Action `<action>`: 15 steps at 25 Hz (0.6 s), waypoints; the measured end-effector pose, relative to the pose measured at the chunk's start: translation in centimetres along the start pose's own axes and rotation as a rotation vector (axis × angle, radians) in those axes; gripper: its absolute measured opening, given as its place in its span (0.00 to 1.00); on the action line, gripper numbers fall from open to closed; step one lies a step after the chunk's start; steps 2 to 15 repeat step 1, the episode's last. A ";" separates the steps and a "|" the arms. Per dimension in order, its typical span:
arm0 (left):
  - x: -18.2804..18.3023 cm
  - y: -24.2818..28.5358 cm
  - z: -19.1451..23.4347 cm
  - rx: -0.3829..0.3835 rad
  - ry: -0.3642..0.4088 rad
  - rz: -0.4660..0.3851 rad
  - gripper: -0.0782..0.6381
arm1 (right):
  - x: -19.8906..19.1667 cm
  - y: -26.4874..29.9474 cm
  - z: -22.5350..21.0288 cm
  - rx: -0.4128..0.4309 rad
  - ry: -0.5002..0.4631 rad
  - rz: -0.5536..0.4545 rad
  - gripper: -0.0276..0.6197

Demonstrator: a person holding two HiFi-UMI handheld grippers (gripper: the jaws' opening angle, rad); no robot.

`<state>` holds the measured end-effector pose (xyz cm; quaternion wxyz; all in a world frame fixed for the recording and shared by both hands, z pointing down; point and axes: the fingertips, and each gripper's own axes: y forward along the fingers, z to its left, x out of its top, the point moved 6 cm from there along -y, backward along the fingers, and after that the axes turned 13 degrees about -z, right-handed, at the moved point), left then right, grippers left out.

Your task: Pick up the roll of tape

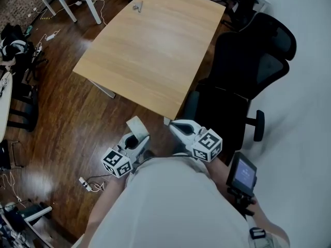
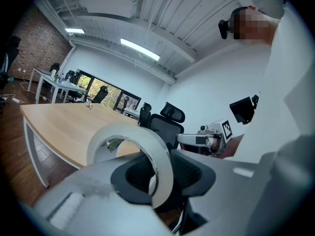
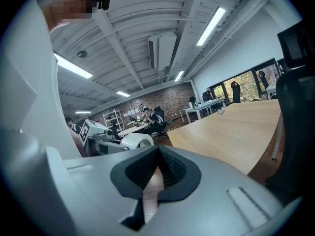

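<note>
Near the person's body, just off the near edge of the tabletop [image 1: 150, 50], the left hand-held gripper [image 2: 152, 181] pinches the roll of tape [image 2: 161, 157] by its band, up in the air. The right hand-held gripper [image 3: 156, 173] is pressed together with nothing in it. The pick-up looks done. I think only holding on is left.

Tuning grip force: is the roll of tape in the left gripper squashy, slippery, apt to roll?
Probably stiff: the roll of tape looks round, unsquashed, with the left gripper shut on it. Likely light, being a thin hollow ring. Its smooth band may slip. Set on edge on the table, it would probably roll.
</note>
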<state>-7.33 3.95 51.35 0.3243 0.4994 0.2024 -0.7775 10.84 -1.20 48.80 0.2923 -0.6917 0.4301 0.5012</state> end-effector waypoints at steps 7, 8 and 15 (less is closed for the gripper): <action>-0.1 0.4 -0.1 0.005 -0.003 -0.001 0.27 | 0.0 -0.2 -0.4 0.003 0.002 0.000 0.05; -0.1 0.4 -0.1 0.005 -0.003 -0.001 0.27 | 0.0 -0.2 -0.4 0.003 0.002 0.000 0.05; -0.1 0.4 -0.1 0.005 -0.003 -0.001 0.27 | 0.0 -0.2 -0.4 0.003 0.002 0.000 0.05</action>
